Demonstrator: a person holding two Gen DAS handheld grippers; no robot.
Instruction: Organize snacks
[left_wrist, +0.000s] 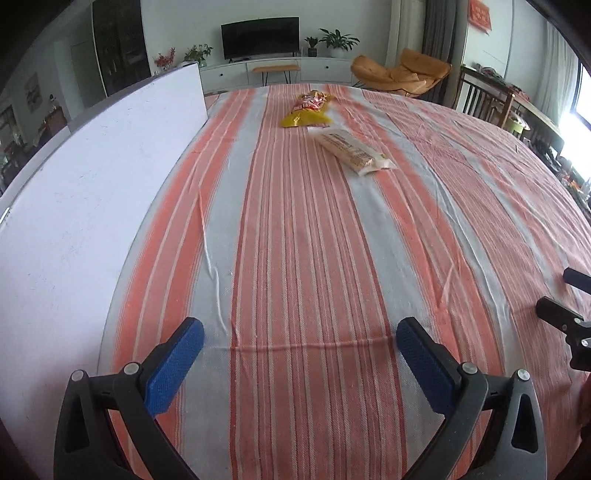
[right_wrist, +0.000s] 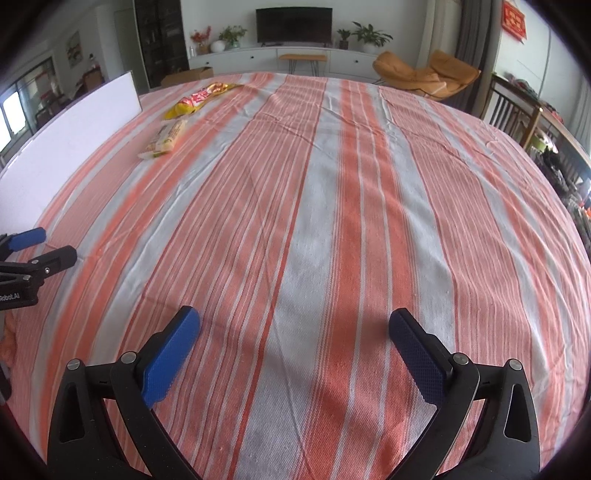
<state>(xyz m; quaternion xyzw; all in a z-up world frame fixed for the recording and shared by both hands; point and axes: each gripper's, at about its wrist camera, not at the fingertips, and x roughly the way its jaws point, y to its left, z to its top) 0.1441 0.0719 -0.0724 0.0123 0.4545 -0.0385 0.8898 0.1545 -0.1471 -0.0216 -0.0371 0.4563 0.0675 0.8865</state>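
A yellow and red snack bag (left_wrist: 308, 109) lies at the far end of the striped tablecloth (left_wrist: 295, 240). A pale cracker packet (left_wrist: 351, 149) lies just in front of it. Both also show in the right wrist view, the bag (right_wrist: 201, 99) and the packet (right_wrist: 166, 138), at the far left. My left gripper (left_wrist: 299, 332) is open and empty, low over the near cloth, far from both snacks. My right gripper (right_wrist: 293, 325) is open and empty, to the right of the left one. Its tips show at the right edge of the left wrist view (left_wrist: 565, 299).
A white board (left_wrist: 92, 184) stands upright along the table's left side, close to my left gripper; it also shows in the right wrist view (right_wrist: 74, 136). Wooden chairs (left_wrist: 484, 99) and a cluttered side table stand to the right. A TV unit and an orange lounge chair are beyond the table.
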